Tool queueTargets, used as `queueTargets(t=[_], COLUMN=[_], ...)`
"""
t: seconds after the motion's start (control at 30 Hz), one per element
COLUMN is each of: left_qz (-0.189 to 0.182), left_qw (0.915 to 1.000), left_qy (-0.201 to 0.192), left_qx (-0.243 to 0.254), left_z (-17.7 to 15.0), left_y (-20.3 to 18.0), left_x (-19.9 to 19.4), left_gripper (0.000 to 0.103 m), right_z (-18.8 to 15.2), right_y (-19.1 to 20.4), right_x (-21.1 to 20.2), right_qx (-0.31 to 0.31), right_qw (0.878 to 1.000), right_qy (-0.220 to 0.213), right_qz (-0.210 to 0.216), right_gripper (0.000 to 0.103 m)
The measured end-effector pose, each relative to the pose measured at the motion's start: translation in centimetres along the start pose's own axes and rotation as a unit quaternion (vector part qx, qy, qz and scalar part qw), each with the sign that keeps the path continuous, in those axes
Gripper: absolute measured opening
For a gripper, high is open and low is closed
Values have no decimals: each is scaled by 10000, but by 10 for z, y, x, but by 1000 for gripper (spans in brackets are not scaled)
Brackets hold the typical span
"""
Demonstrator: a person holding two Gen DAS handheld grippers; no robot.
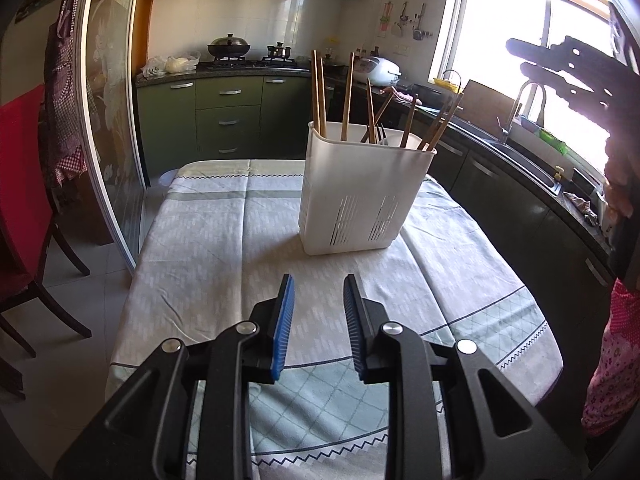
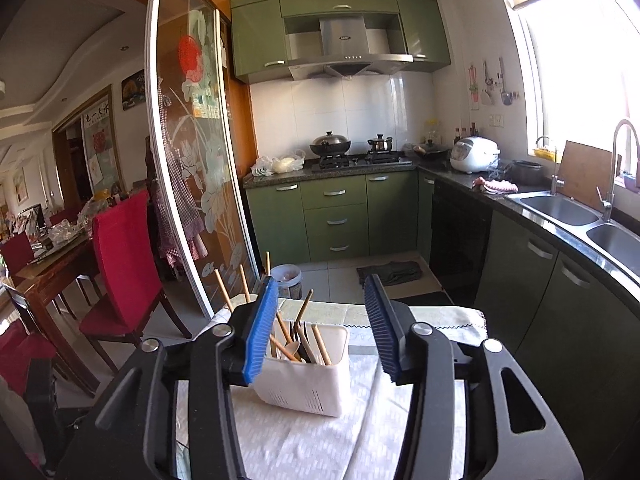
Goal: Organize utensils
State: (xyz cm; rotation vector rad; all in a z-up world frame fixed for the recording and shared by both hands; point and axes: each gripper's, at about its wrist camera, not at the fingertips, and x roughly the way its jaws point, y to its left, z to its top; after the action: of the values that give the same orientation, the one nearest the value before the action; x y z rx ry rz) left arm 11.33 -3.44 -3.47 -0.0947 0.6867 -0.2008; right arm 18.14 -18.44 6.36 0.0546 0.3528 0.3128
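1. My right claw (image 2: pixel 320 328) is apart and empty, above the caddy (image 2: pixel 304 384); my left claw (image 1: pixel 318 320) is narrowly apart, empty, short of it.
2. The caddy on the counter (image 1: pixel 208 248) holds chopsticks (image 1: pixel 318 92) and a fork (image 1: pixel 382 133).
3. I judge a drop-off done; next, find any loose utensil.
4. No writing I can read.

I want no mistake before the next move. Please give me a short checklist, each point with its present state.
1. White utensil holder stands upright on the tablecloth: ok.
2. Chopsticks and fork are inside the holder: ok.
3. Left tool holds nothing: ok.
4. Right tool is open and holds nothing: ok.
5. No utensil is left on the cloth: ok in the visible part; cannot tell behind the holder.
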Motion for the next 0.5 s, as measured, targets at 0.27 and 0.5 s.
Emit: queueTargets(t=[0.27, 0.5], left_qz=[113, 358], left_qw=[9997, 9975], left_qy=[-200, -601], left_qx=[77, 39], left_z=[-15, -30], left_y=[-6, -6], left_x=[-19, -45], left_gripper=[33, 55], right_z=[-102, -164], right_y=[13, 29], right_x=[-76, -109], right_qx=[-22, 47], right_qw=[9995, 9994], right_qy=[-95, -216], right_qz=[-287, -254], right_gripper=[79, 98])
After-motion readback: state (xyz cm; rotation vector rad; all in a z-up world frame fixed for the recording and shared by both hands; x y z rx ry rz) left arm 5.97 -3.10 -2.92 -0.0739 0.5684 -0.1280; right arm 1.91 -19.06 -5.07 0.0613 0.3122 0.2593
